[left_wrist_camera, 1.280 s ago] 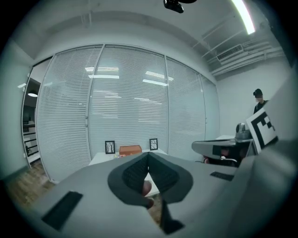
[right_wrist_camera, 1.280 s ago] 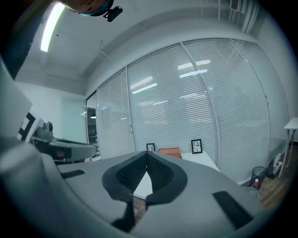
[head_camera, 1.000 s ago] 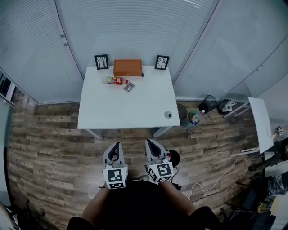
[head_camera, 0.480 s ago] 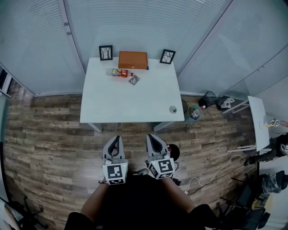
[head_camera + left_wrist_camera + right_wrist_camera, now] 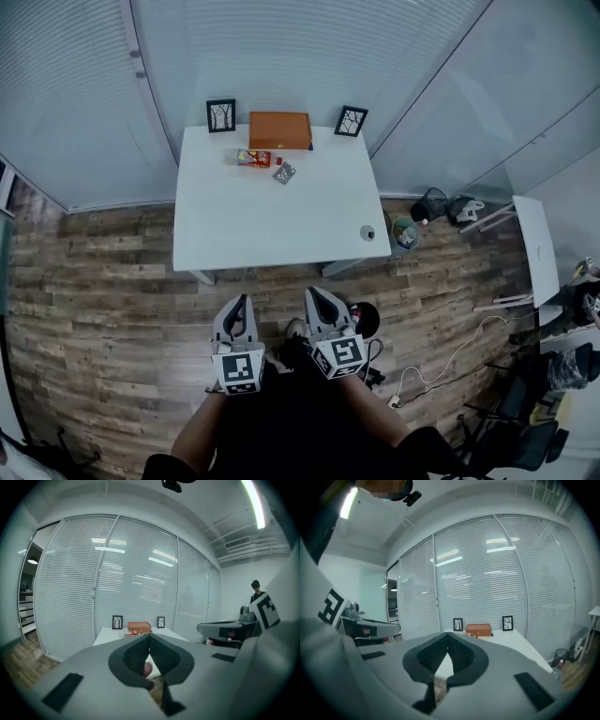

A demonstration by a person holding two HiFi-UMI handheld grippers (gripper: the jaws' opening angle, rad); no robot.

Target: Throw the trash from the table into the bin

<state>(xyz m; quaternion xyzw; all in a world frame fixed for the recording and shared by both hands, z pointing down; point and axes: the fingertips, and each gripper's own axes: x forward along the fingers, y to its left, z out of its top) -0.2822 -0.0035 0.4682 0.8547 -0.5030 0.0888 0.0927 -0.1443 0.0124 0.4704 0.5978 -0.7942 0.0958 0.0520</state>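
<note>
A white table [image 5: 272,225] stands ahead against the glass wall. A red and yellow snack packet [image 5: 253,157] and a small silver wrapper [image 5: 284,172] lie near its far edge. Right of the table, on the floor, is a small round bin [image 5: 405,233] with rubbish in it. My left gripper [image 5: 239,307] and right gripper [image 5: 315,300] hang side by side over the wood floor, short of the table's near edge. Both are shut with nothing between the tips. The left gripper [image 5: 149,637] and right gripper [image 5: 448,635] point at the table.
An orange box [image 5: 279,130] sits between two small picture frames [image 5: 221,115] at the table's back. A small round object [image 5: 367,232] rests on its front right corner. A black round thing [image 5: 364,321] and cables [image 5: 441,370] lie on the floor at right; a white side table [image 5: 534,253] stands further right.
The table has drifted a little to the right in the head view. Both grippers stay shut and side by side, short of its near edge.
</note>
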